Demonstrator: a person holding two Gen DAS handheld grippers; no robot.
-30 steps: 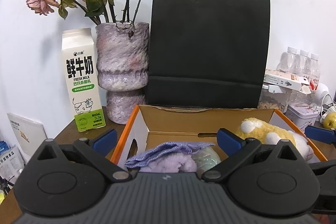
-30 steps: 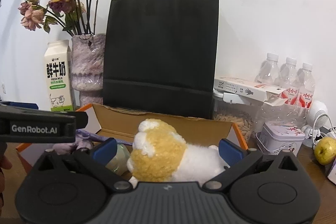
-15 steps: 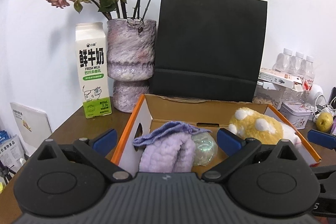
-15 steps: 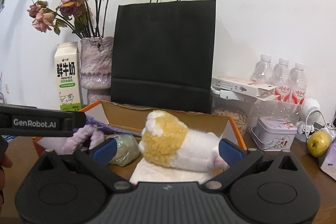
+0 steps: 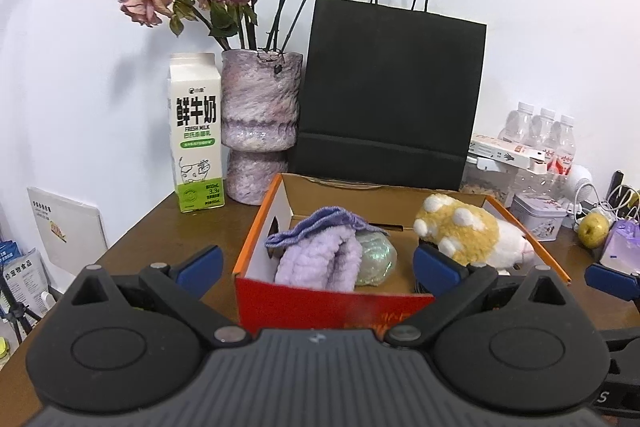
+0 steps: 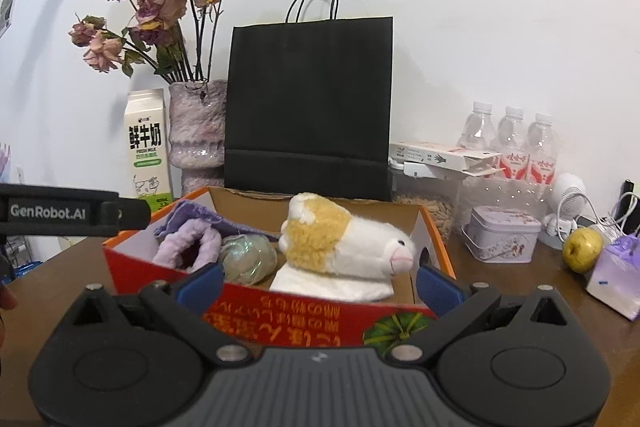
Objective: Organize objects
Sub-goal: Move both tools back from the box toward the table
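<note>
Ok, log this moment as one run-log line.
left gripper: open, empty | right gripper: open, empty | box: holds plush toy, purple slipper, iridescent ball | both grippers in front of box

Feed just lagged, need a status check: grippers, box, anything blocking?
Both hand-held grippers open, empty: left, right. Orange box on table holds purple slippers, plush toy, shiny ball. Nothing between grippers and box.

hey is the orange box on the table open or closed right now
Open. The orange box has no lid over it, so the plush toy, purple cloth and shiny ball inside show from above.
</note>
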